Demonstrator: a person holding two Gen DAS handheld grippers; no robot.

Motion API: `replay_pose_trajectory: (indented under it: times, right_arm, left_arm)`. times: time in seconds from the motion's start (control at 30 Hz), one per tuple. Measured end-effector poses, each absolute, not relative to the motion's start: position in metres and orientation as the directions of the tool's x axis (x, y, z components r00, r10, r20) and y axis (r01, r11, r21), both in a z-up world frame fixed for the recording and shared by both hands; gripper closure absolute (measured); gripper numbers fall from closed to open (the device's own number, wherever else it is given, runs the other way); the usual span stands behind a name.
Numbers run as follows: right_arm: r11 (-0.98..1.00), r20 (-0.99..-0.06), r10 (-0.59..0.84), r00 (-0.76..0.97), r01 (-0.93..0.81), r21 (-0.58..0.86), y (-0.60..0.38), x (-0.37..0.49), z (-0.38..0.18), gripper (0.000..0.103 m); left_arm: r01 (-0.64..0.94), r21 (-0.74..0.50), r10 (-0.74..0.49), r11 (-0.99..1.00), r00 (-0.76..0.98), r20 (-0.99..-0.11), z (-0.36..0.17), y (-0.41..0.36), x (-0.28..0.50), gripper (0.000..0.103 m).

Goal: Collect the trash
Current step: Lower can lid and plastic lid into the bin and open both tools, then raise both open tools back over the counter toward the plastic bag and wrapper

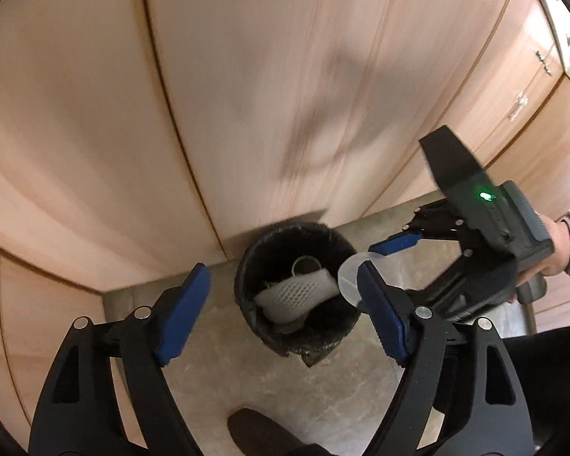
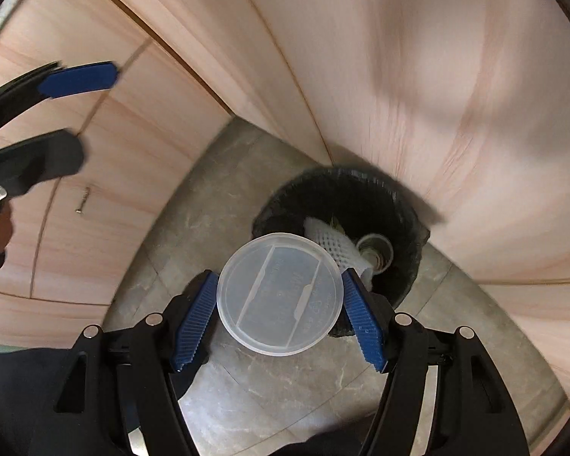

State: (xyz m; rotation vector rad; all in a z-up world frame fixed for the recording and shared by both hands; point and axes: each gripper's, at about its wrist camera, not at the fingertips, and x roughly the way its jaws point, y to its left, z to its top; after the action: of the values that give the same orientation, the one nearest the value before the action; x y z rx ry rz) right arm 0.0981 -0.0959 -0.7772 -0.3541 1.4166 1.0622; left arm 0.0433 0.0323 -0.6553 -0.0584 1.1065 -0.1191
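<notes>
Standing on a grey stone-tiled floor (image 2: 269, 391), a black-lined trash bin (image 1: 345, 326) is set close against the foot of pale wood cabinet panels (image 1: 247, 76), where two runs of cabinet meet at a corner. Inside the bin a white mesh sleeve (image 1: 298, 292) and a small round cup (image 2: 376, 249) are seen lying.

From the left wrist view, the left gripper (image 1: 281, 311) is seen released, its blue pads spread wide with nothing between them, above the near edge of the bin; the right gripper (image 1: 380, 256) and the hand (image 1: 551, 250) carrying it are shown to the right, with drawer fronts and metal handles (image 1: 516, 104) beyond.

Only from the right wrist view is the clear plastic lid (image 2: 279, 292) shown fully: it is clamped by its rim between the right gripper's pads (image 2: 193, 323), held flat above the floor just beside the bin's near edge. A single cabinet handle (image 2: 83, 200) is also visible there, at the left.
</notes>
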Motion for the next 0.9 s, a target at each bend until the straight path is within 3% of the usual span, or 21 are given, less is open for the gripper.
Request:
replay_pose_trajectory:
  times: [0.43,0.67,0.9]
  right_arm:
    - [0.586,-0.917,0.369,-0.154,-0.727,0.358,-0.098,0.095,-0.761,0.031]
    - [0.602,-0.894,0.415,-0.169,-0.685,0.409,-0.118,0.098,-0.701,0.031]
    - [0.563,-0.869,0.480,-0.122,-0.717,0.412,-0.130,0.100,-0.610,0.031]
  left_arm:
    - [0.085,-0.173,-0.193,0.981,0.481,-0.855,-0.618,0.031,0.021,0.019]
    - [0.067,-0.187,-0.194,0.980,0.520,-0.832,-0.584,0.029,0.022,0.019]
    - [0.092,-0.171,-0.192,0.981,0.603,-0.774,-0.516,0.023,0.030,0.019]
